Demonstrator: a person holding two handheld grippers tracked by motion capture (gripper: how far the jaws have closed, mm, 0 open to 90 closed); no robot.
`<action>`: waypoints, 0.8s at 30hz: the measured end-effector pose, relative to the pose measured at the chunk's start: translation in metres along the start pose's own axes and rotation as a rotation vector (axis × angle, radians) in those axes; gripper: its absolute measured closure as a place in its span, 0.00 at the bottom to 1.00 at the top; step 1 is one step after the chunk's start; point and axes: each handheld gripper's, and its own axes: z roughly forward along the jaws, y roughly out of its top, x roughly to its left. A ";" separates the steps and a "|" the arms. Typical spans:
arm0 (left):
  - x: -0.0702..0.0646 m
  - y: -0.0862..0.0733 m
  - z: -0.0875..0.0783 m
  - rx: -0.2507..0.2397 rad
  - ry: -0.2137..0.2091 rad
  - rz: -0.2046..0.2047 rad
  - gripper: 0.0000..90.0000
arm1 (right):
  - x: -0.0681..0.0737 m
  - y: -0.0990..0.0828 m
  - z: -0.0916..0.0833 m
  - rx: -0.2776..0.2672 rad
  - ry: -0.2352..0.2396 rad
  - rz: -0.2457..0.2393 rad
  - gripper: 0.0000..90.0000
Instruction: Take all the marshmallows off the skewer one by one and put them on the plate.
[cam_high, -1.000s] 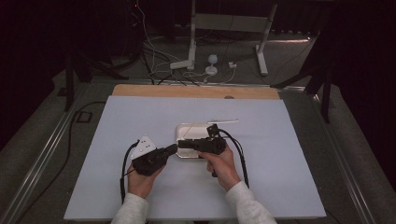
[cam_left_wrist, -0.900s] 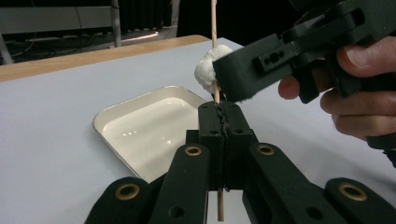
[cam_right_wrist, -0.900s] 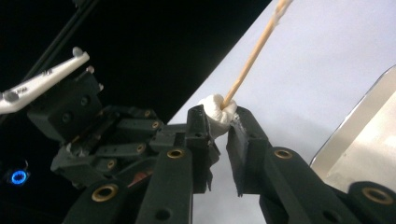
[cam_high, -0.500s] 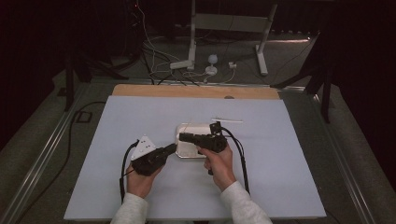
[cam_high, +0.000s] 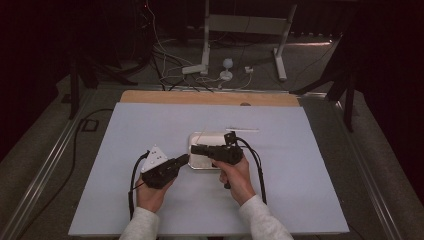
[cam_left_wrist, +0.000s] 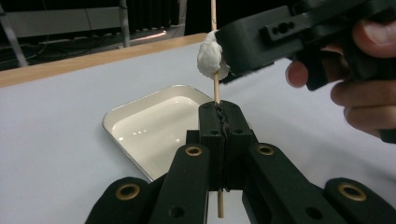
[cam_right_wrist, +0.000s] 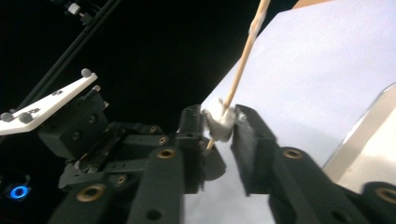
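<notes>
While the left gripper (cam_left_wrist: 219, 119) clamps the skewer (cam_left_wrist: 215, 88) upright, the right gripper (cam_right_wrist: 219, 123), jaws just opening, straddles the white lump (cam_right_wrist: 220, 122) above it, over the tray (cam_left_wrist: 154, 126).

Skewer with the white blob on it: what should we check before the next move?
1. Skewer clamped upright in the shut left gripper: ok.
2. White blob sits on the skewer above that clamp: ok.
3. Right gripper has the blob between its jaws, which have just been opening; pads pressing it: cannot tell.
4. Tray close beside the skewer: ok.
5. Spare stick lies apart, beyond the tray: ok.
</notes>
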 end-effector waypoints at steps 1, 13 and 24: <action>0.000 0.000 0.000 0.000 0.001 -0.002 1.00 | 0.001 0.000 0.001 0.003 0.006 0.002 0.74; 0.000 -0.001 0.003 0.013 -0.043 -0.007 0.99 | -0.002 -0.004 0.008 0.019 0.005 0.029 0.86; -0.004 -0.001 0.006 0.031 -0.033 0.001 1.00 | 0.001 -0.005 0.011 0.019 0.009 0.004 0.78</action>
